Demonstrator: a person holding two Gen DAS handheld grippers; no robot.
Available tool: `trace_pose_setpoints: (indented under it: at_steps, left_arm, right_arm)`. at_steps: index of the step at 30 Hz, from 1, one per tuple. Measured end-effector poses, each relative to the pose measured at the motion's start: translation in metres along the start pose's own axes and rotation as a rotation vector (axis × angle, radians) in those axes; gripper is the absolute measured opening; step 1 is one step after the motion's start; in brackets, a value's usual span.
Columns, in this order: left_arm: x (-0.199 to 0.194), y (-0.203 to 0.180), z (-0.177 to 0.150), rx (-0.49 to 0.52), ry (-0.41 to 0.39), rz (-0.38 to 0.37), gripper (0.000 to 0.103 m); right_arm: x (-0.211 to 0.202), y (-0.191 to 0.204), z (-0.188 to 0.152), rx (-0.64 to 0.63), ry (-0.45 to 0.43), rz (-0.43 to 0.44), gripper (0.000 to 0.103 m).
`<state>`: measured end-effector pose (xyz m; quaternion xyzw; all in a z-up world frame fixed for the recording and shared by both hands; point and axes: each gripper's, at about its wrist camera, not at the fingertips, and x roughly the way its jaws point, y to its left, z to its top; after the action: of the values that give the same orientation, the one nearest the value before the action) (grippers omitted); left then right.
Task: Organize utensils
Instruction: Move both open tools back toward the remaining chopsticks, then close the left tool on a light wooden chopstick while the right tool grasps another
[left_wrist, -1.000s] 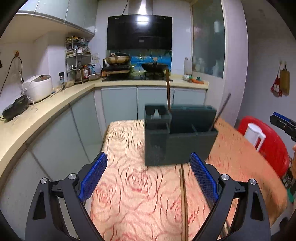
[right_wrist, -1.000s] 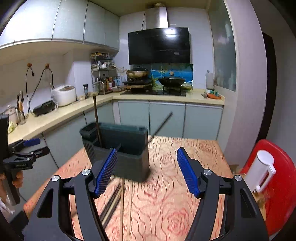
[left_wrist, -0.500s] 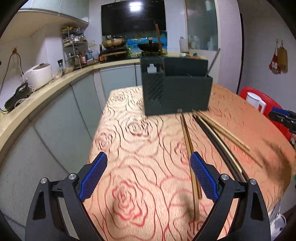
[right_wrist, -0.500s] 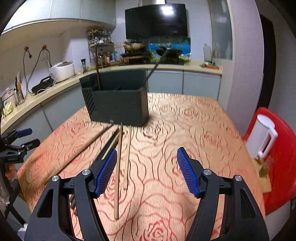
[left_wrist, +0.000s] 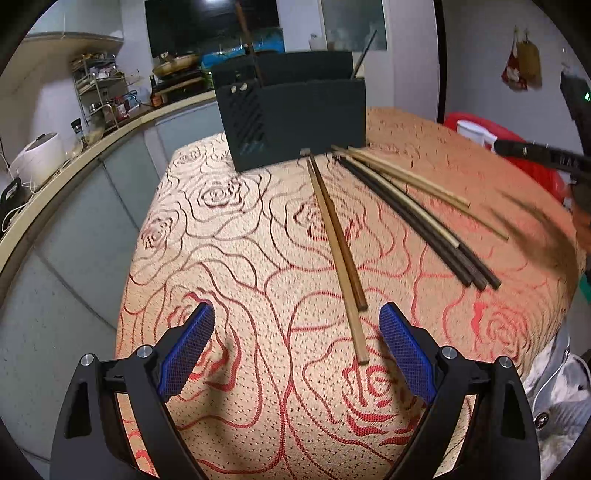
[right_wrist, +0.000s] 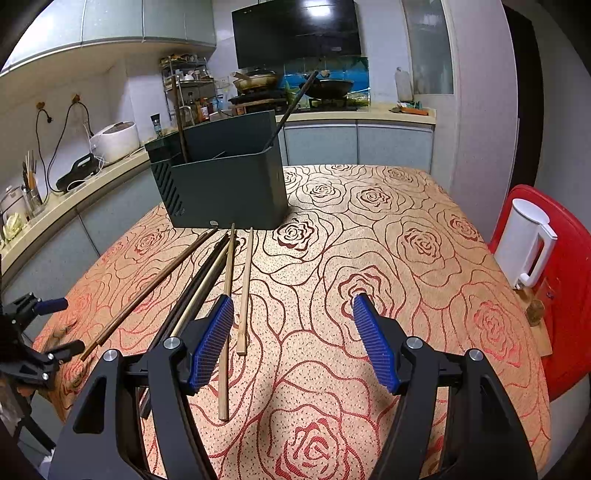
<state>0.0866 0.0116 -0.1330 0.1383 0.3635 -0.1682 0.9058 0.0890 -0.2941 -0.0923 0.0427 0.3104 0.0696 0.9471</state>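
A dark grey utensil holder stands at the far end of the rose-patterned table, with two sticks upright in it. Several chopsticks lie loose in front of it: a brown pair, dark ones and pale ones. In the right wrist view the same chopsticks fan toward me. My left gripper hangs open just above the cloth, the brown pair's near tips between its blue pads. My right gripper is open over bare cloth, a pale chopstick by its left pad.
A red chair with a white kettle stands off the table's right edge. A kitchen counter with a rice cooker runs along the left, the stove behind. The left gripper shows at the table's left edge in the right wrist view.
Both grippers have dropped toward the table and tipped downward. The holder now sits higher in each view and the loose chopsticks have come into sight. Jaw widths are unchanged.
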Motion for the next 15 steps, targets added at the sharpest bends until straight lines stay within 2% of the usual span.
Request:
trace_pose_setpoints:
  at_steps: [4, 10, 15]
  left_arm:
    - [0.008, 0.000, -0.005, 0.011, 0.031, 0.017, 0.087]
    - [0.012, 0.013, -0.004, -0.041, 0.031, 0.048, 0.087]
    - [0.015, 0.027, -0.004, -0.110, 0.037, 0.048, 0.082]
  right_arm:
    - [0.003, -0.001, -0.003, 0.007, 0.009, -0.004, 0.065]
    - [0.010, 0.002, -0.007, -0.011, 0.033, 0.005, 0.065]
    - [0.021, 0.008, -0.014, -0.041, 0.068, 0.022, 0.065]
